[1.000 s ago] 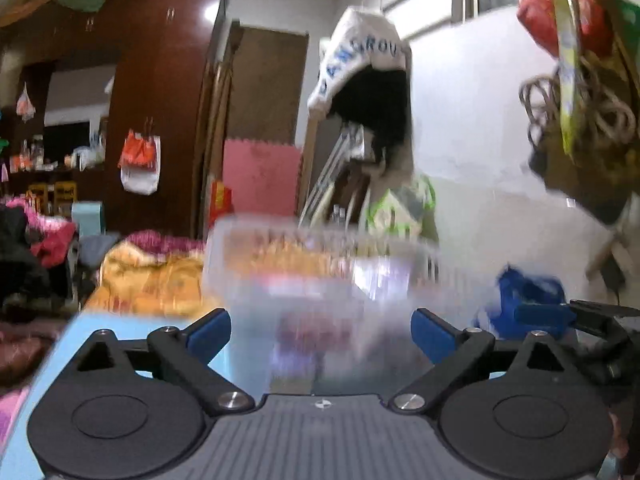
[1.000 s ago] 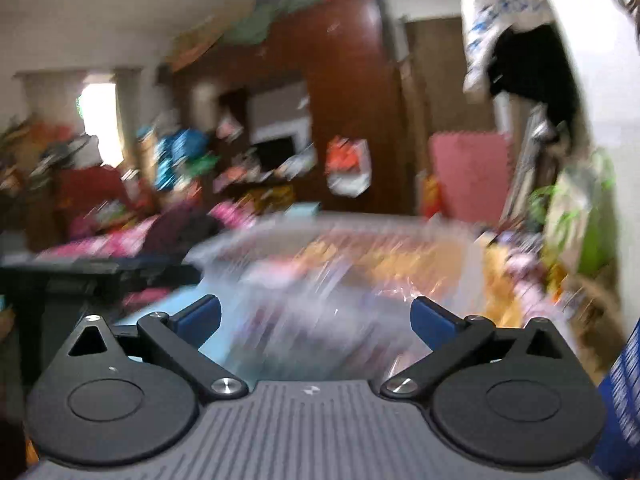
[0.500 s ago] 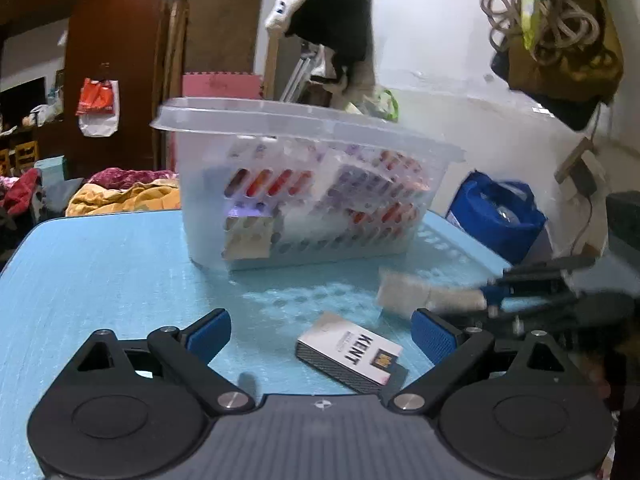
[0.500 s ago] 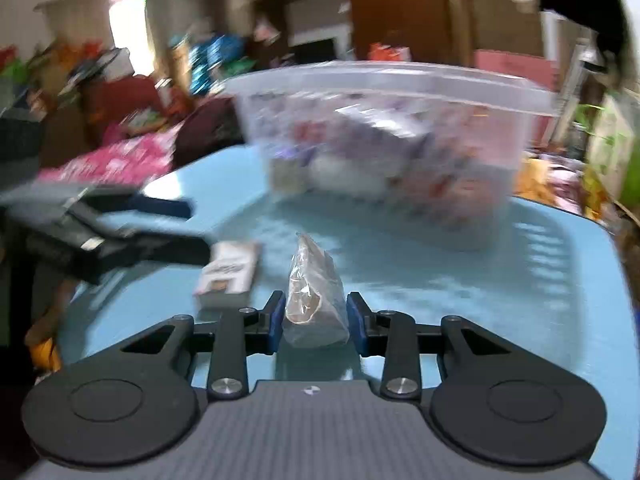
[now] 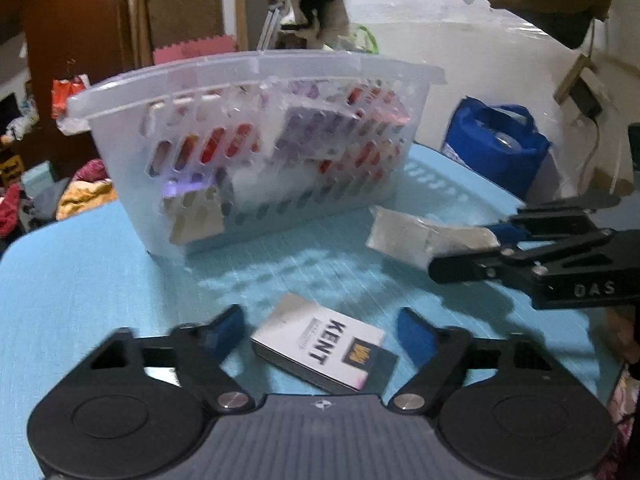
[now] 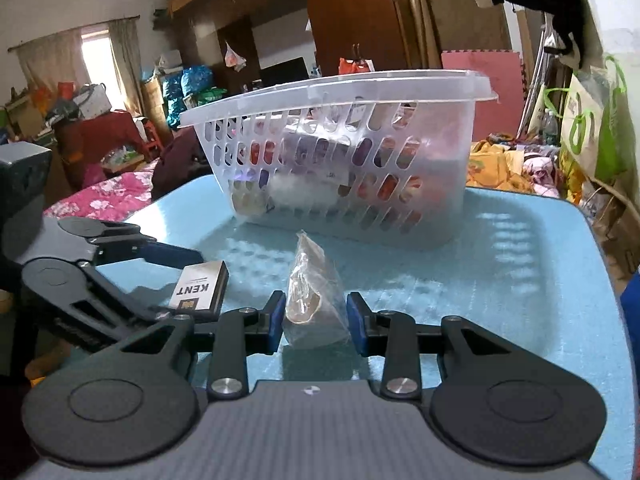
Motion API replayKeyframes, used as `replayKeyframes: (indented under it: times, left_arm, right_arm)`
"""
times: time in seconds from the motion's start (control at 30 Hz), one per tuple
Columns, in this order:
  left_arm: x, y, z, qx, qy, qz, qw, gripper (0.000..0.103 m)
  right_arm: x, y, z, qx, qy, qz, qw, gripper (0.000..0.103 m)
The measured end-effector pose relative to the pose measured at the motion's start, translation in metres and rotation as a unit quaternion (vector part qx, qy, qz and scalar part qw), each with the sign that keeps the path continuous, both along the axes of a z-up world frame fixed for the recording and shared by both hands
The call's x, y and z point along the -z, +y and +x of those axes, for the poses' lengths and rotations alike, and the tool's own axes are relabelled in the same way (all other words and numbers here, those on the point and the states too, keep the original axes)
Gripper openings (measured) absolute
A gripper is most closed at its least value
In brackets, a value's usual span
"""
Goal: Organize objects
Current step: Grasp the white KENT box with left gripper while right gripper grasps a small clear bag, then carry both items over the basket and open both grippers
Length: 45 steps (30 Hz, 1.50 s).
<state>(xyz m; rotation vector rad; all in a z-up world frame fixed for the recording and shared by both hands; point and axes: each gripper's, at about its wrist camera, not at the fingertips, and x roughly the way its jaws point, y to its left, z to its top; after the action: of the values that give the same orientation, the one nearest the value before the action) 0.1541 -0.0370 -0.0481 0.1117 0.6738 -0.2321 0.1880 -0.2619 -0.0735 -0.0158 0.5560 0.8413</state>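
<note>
at the bottom of the left view, the left gripper (image 5: 320,330) has been closing its fingers around the kent pack (image 5: 324,344) flat on the blue surface (image 5: 80,272), not yet pinching; square them to its long sides. the right gripper (image 6: 316,322) clenches a clear bag (image 6: 314,304). beyond, mid-frame, stands the basket (image 6: 340,92); lift both clear of its rim.
</note>
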Motion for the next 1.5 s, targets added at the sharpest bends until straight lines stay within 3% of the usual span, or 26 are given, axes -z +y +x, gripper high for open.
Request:
replayKeyframes:
  times: [0.33,0.53,0.73,0.9,1.0,1.13,1.23,1.33,1.37,1.4,1.43,1.5]
  left_arm:
    - [-0.006,0.026,-0.007,0.007,-0.024,-0.094,0.9952,0.069]
    - [-0.007,0.030,-0.012,0.004,-0.040,-0.107,0.9935,0.069]
    - [-0.014,0.034,-0.029,-0.017,-0.096,-0.106,0.9895,0.069]
    - [-0.047,0.045,-0.047,-0.025,-0.144,-0.136,0.9800,0.069]
    - [-0.093,0.043,-0.045,-0.024,-0.182,-0.131,0.9742,0.069]
    - [-0.150,0.031,-0.011,-0.047,-0.222,-0.111,0.9676,0.069]
    - [-0.164,0.029,0.034,-0.077,-0.194,-0.112,0.9716,0.069]
    - [-0.156,0.035,0.074,-0.110,-0.168,-0.114,0.9730,0.069]
    - [-0.149,0.040,0.089,-0.119,-0.153,-0.123,0.9734,0.071]
    - [-0.143,0.045,0.098,-0.123,-0.136,-0.131,0.9743,0.079]
    - [-0.136,0.049,0.108,-0.131,-0.117,-0.138,0.9747,0.086]
    - [-0.124,0.056,0.109,-0.140,-0.119,-0.142,0.9727,0.089]
  right_arm:
    - [0.002,-0.012,0.001,0.003,0.006,0.040,0.999,0.037]
    - [0.000,-0.017,-0.001,0.002,-0.001,0.063,0.998,0.037]
    - [-0.002,-0.035,-0.014,-0.010,-0.043,0.123,0.991,0.037]
    - [-0.031,-0.040,-0.029,-0.063,-0.065,0.174,0.981,0.037]
    - [-0.078,-0.025,-0.025,-0.031,-0.118,0.143,0.982,0.037]
    - [-0.127,0.011,0.011,0.005,-0.139,0.095,0.986,0.037]
    - [-0.141,0.038,0.047,0.037,-0.137,0.057,0.988,0.037]
    - [-0.138,0.057,0.071,0.048,-0.136,0.032,0.989,0.038]
    - [-0.136,0.062,0.076,0.053,-0.138,0.018,0.989,0.048]
    - [-0.133,0.067,0.080,0.065,-0.139,0.004,0.988,0.066]
    - [-0.132,0.066,0.081,0.079,-0.145,-0.003,0.986,0.074]
    - [-0.130,0.064,0.082,0.093,-0.151,-0.013,0.984,0.088]
